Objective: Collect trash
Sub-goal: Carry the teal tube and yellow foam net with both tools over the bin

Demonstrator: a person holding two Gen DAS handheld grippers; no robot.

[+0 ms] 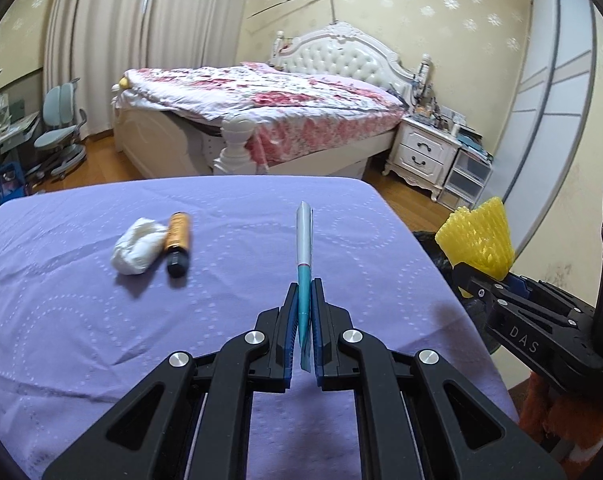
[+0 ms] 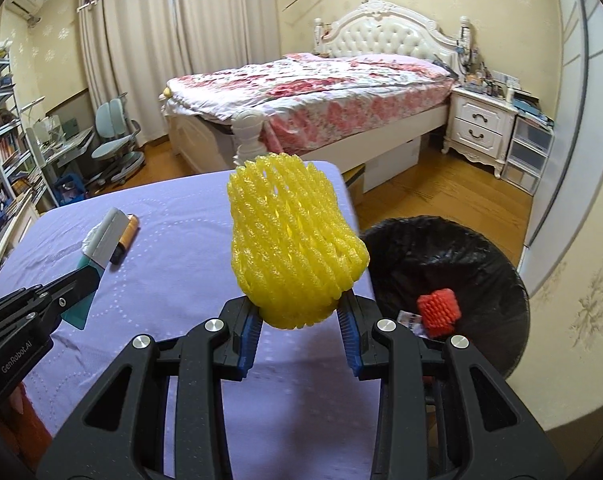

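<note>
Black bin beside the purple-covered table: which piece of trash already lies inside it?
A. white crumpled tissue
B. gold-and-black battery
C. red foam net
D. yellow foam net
C: the right wrist view shows a red foam net lying inside the black bin.

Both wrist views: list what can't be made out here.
- Tissue: right view, mostly hidden by wrapper.
- Bin: left view, almost wholly behind yellow net and right gripper.
- White scrap in bin: print too small.
- Battery label: blurred.
</note>
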